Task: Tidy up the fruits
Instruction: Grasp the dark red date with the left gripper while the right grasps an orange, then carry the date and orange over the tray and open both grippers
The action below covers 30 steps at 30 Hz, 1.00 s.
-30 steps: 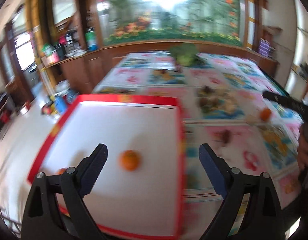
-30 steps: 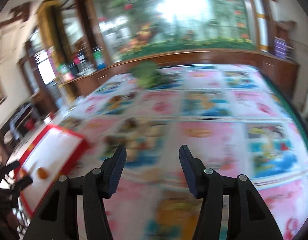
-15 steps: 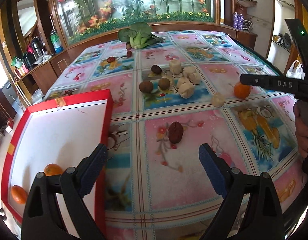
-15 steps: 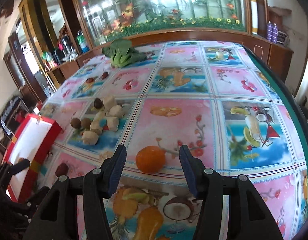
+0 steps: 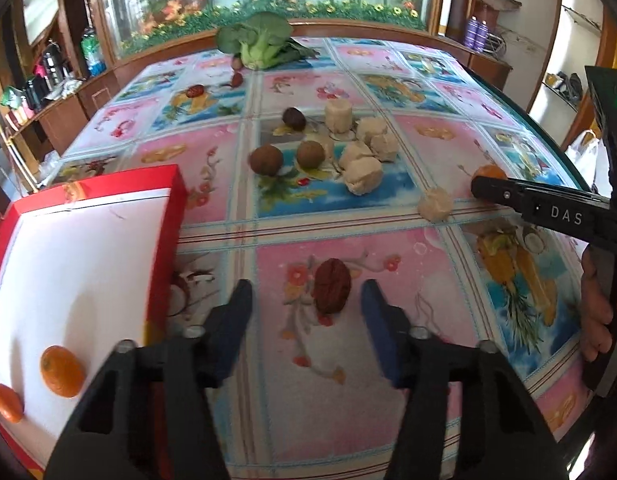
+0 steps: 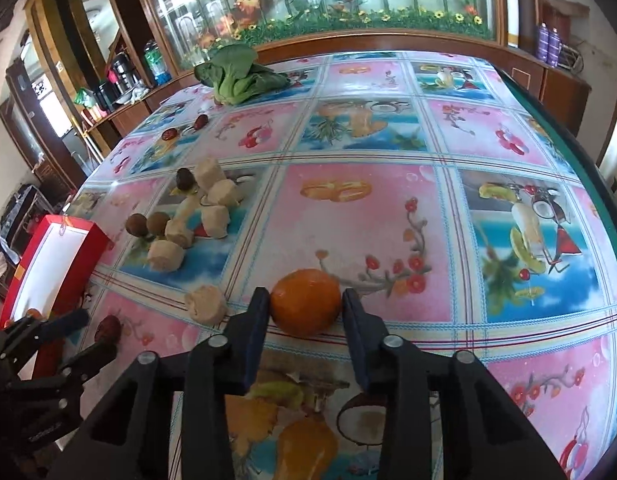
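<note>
both grippers have dropped closer to the tablecloth [image 6: 348, 216] since the earlier frames, and both sets of jaws have just been closing. the right gripper [image 6: 304, 308] now has its pads against either side of an orange [image 6: 306, 302] that sits on the cloth, clamped on it. the left gripper [image 5: 306, 300] stands with its jaws apart around a dark red wrinkled fruit [image 5: 331, 286], which lies between the blue pads with a gap on each side, not touched.

just left of that fruit runs the red wall of a white-floored tray [image 5: 164, 248], holding two oranges [image 5: 62, 370] near its lower left corner; most of the tray floor is bare. a pale peeled chunk [image 6: 206, 304] lies just beside the right gripper's left finger. further up the cloth sit a cluster of pale chunks [image 5: 362, 174], two brown round fruits [image 5: 266, 159] and a darker one [image 5: 294, 118]. between this cluster and both grippers the cloth is open. a leafy green vegetable [image 6: 236, 74] lies at the far edge, with small red fruits [image 6: 170, 135] near it.

the right wrist view shows the table's green edge [image 6: 580, 168] along the right and wide empty cloth there; the left wrist view shows the tray's contents and the person's fingers [image 5: 594, 312] on the right tool.
</note>
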### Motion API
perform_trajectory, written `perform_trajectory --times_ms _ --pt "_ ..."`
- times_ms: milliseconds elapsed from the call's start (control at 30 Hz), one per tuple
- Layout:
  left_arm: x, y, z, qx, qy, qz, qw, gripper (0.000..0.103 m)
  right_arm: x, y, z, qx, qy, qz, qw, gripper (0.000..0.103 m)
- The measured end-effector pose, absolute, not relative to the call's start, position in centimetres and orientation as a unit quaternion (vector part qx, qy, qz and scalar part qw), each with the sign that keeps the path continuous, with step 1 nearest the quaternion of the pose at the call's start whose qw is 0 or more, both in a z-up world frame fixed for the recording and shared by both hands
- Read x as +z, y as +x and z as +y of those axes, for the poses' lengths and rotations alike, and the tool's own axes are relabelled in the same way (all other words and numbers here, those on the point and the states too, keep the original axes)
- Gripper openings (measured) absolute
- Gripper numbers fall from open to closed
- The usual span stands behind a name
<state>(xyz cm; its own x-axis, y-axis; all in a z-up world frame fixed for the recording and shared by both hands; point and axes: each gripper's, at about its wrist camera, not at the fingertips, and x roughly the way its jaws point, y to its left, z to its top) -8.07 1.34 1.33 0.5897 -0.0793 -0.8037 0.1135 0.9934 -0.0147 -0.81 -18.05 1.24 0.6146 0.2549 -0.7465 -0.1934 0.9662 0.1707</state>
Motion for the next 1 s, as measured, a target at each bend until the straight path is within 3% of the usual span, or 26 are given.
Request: perform_trajectory --times_ms 167,400,533,1000 --pt "1.1 -7.9 0.8 -0.066 0.023 0.457 0.887 0.042 1.3 -0.8 -18.0 0.124 0.035 0.42 0.898 0.035" --pt "1.1 -7.6 0.7 -0.063 0.025 0.456 0.887 0.033 1.2 -0.8 -18.0 0.124 0.036 0.418 0.899 0.034" --pt "1.1 -7.4 0.8 -0.061 0.02 0.455 0.888 0.021 1.7 -1.0 -18.1 0.124 0.04 0.405 0.905 0.034" --pt "3.1 -9.4 1.7 -0.057 0.003 0.424 0.904 0.021 3.3 -1.4 -20.3 0.106 0.09 0.348 0.927 0.034"
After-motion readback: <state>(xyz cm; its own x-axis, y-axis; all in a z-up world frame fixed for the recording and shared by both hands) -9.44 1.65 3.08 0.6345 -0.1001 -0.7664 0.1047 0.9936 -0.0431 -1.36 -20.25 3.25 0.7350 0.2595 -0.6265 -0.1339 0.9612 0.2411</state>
